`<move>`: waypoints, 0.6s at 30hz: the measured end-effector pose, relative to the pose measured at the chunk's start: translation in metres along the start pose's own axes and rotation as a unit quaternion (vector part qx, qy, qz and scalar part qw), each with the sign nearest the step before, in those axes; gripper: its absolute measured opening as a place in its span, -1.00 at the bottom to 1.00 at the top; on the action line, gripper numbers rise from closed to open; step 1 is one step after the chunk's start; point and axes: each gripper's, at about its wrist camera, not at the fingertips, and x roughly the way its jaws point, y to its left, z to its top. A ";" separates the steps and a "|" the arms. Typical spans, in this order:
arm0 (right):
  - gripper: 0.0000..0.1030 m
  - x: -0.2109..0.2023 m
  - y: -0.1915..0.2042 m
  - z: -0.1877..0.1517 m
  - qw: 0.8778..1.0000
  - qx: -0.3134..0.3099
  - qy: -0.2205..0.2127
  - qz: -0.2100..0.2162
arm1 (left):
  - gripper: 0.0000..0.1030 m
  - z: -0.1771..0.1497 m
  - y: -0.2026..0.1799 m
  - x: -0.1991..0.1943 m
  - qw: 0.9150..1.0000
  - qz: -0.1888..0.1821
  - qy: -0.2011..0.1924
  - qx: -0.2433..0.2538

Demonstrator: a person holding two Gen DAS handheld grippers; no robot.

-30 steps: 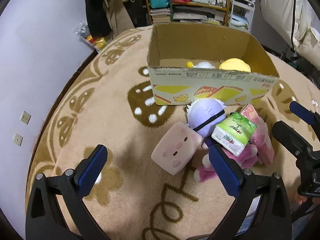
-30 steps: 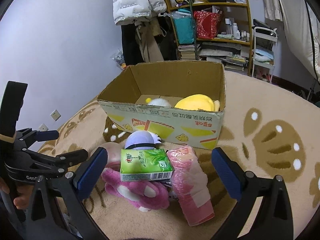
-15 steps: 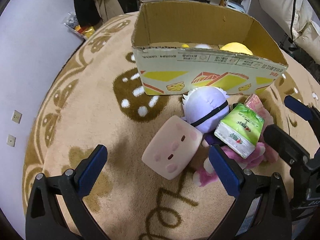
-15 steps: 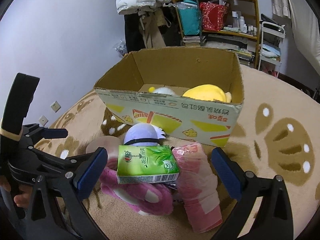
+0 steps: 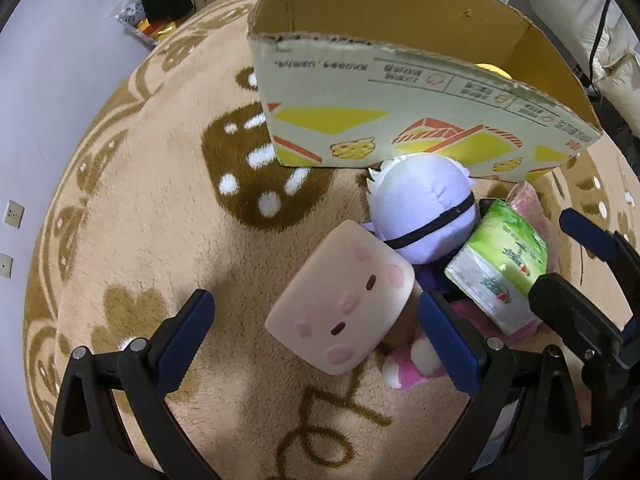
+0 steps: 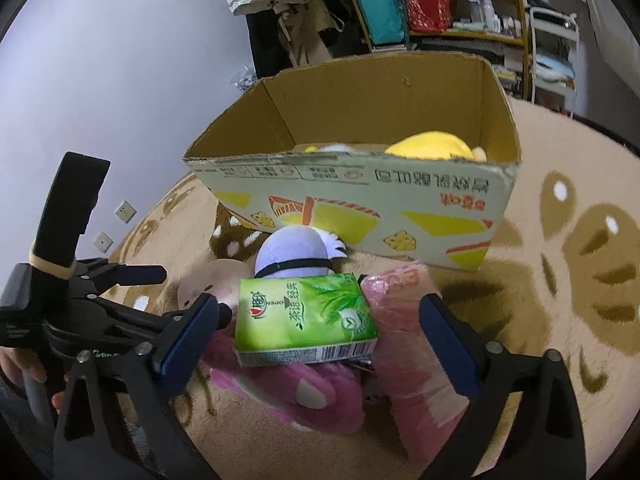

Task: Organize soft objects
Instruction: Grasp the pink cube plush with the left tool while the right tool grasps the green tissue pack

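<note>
I'm at the pick-up stage, I judge: my left gripper (image 5: 316,334) has its jaws wide apart around the pale pink block plush (image 5: 340,298), which lies on the rug (image 5: 140,220) just in front of the cardboard box (image 5: 400,120), and my right gripper (image 6: 320,330) is spread just as wide over the green tissue pack (image 6: 306,320), which sits on the magenta plush (image 6: 288,392) beside the pink wrapped pack (image 6: 404,340) and the lavender doll (image 6: 298,250). A yellow plush (image 6: 434,146) is already in the box. Next I should lower, close gently on each soft thing, then lift both over the box's near wall
</note>
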 end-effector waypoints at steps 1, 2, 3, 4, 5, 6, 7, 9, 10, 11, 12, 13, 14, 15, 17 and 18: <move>0.93 0.001 -0.001 -0.001 1.000 0.003 0.002 -0.002 | 0.95 0.000 0.001 0.002 1.000 0.000 0.002 -0.002; 0.87 0.003 -0.002 -0.001 1.000 0.005 0.005 -0.003 | 0.95 0.001 0.001 0.003 1.000 0.001 0.004 -0.002; 0.83 0.004 -0.003 -0.002 1.000 0.006 0.008 -0.002 | 0.95 0.001 0.001 0.004 1.000 0.003 0.004 -0.001; 0.82 0.006 -0.004 -0.002 1.000 0.008 0.010 -0.001 | 0.95 0.001 0.001 0.004 1.000 0.004 0.004 0.000; 0.79 0.007 -0.004 -0.001 1.000 0.010 0.012 0.000 | 0.95 0.001 0.001 0.005 1.000 0.004 0.004 0.000; 0.75 0.007 -0.004 -0.001 1.000 0.010 0.013 0.001 | 0.95 0.001 0.001 0.005 1.000 0.004 0.005 0.000; 0.72 0.007 -0.004 -0.001 1.000 0.009 0.014 0.002 | 0.95 0.001 0.001 0.006 1.000 0.004 0.005 0.000; 0.59 0.009 -0.002 -0.001 1.000 0.006 0.017 0.005 | 0.95 0.002 0.002 0.006 1.000 0.002 0.006 -0.001; 0.57 0.009 -0.002 -0.002 1.000 0.004 0.019 0.006 | 0.95 0.002 0.002 0.007 1.000 0.001 0.006 -0.001; 0.54 0.009 -0.002 -0.002 1.000 0.003 0.021 0.006 | 0.95 0.002 0.002 0.008 1.000 0.000 0.006 -0.001; 0.49 0.010 -0.002 -0.003 1.000 0.002 0.023 0.007 | 0.95 0.002 0.002 0.008 1.000 0.001 0.006 0.000; 0.48 0.010 -0.002 -0.003 1.000 0.001 0.025 0.009 | 0.95 0.002 0.002 0.009 1.000 0.000 0.006 0.000; 0.48 0.011 -0.002 -0.003 1.000 0.000 0.026 0.009 | 0.95 0.002 0.002 0.010 1.000 0.000 0.006 -0.001; 0.47 0.011 -0.002 -0.003 1.000 0.000 0.026 0.010 | 0.95 0.001 0.002 0.011 1.000 -0.001 0.007 -0.002; 0.46 0.010 -0.002 -0.003 1.000 -0.001 0.026 0.009 | 0.93 0.002 0.006 0.014 1.000 -0.005 0.008 -0.007; 0.46 0.010 -0.002 -0.003 1.000 -0.001 0.026 0.009 | 0.91 0.002 0.007 0.015 1.000 -0.007 0.009 -0.009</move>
